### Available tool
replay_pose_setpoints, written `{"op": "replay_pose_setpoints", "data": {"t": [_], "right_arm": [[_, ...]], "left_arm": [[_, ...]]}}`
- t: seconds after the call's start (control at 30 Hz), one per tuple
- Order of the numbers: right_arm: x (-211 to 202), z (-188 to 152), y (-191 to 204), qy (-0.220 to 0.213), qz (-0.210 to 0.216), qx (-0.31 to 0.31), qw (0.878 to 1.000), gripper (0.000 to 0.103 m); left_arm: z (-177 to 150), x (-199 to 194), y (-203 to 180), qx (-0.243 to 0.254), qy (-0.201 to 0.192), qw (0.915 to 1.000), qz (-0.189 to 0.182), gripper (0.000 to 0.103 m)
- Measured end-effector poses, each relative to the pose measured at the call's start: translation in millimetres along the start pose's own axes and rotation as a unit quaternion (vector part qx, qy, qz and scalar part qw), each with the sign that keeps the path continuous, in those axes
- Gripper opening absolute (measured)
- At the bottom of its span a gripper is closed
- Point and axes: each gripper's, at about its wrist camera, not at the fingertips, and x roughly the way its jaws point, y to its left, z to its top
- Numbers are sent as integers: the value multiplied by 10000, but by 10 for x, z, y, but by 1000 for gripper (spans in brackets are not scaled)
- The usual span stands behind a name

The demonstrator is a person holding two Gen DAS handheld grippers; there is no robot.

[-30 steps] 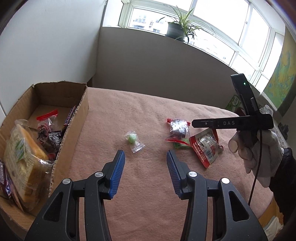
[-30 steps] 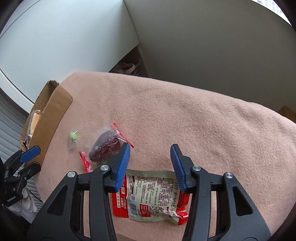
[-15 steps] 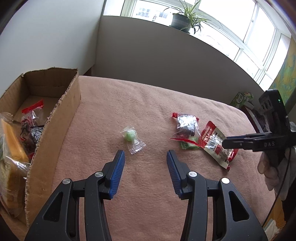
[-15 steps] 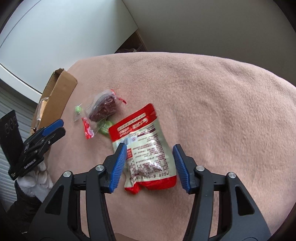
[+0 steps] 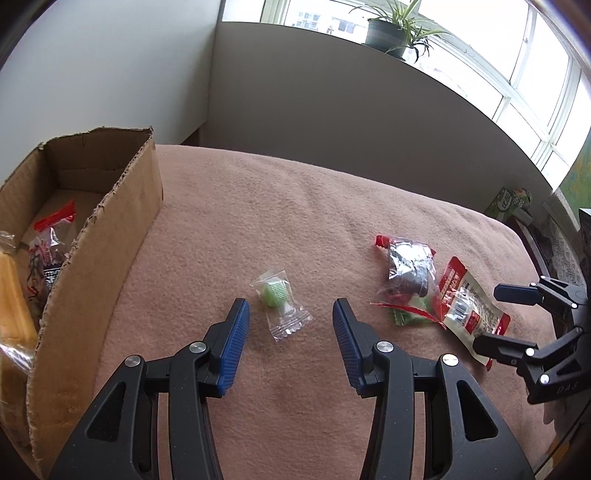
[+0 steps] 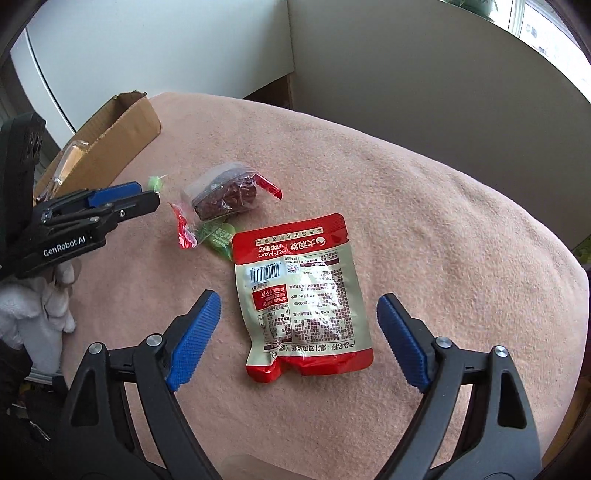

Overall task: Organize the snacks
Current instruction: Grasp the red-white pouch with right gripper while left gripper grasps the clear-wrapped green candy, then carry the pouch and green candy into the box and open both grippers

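Observation:
A green candy in a clear wrapper (image 5: 275, 293) lies on the pink blanket just beyond my left gripper (image 5: 290, 303), which is open and empty above it. To the right lie a clear bag of dark snack (image 5: 408, 266), a green packet (image 5: 410, 315) and a red and white pouch (image 5: 465, 302). My right gripper (image 6: 298, 298) hovers over that pouch (image 6: 299, 273). Its jaws are opening, and the pouch lies flat between them with neither pad touching it. The cardboard box (image 5: 110, 221) at the left holds several snack bags.
The blanket (image 6: 406, 184) covers the whole surface and drops off at the right and near edges. A grey wall and a sill with a potted plant (image 5: 391, 31) stand behind. A green carton (image 5: 508, 201) sits off the far right edge. A white-gloved hand (image 6: 40, 314) holds the left gripper.
My right gripper's jaws have spread wide, and it has rolled and shifted so the pouch now lies lengthwise between them. My left gripper has come down and closer to the green candy.

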Motion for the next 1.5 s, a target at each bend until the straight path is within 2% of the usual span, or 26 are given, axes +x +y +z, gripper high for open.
{"op": "replay_pose_setpoints", "data": {"t": [0.13,0.37,0.43,0.5,0.67,0.87,1.17,1.37,1.5], "right_arm": [[98,30,70,102,-181,-156,9997,89],[237,56,48,277,-331,-218,9988,89],[225,56,41,260,-324,-188,9990,89],[194,40,33,225,-358,-201,9989,81],[109,-37,5,178,-318,-153,9992,75],[-24,-158,-58,22,-154,56,9999,61],[-193,-295,-202,-150,20,451,9989,55],[-364,-371,-284,-412,100,731,9964,55],[-555,-352,-228,-628,106,699,9955,55]], "left_arm": [[49,78,-5,-32,-1,10000,88,45],[64,103,23,-1,-51,9999,93,23],[61,103,44,-7,-49,10000,59,20],[40,80,78,1,-47,10000,17,20],[23,60,28,121,-41,9999,-34,19],[-87,-10,4,235,11,9996,-155,17],[-154,-98,-22,276,-7,9993,-271,17],[-177,-207,6,287,-85,9989,-357,17],[-178,-362,-15,355,-225,9982,-424,17]]}}
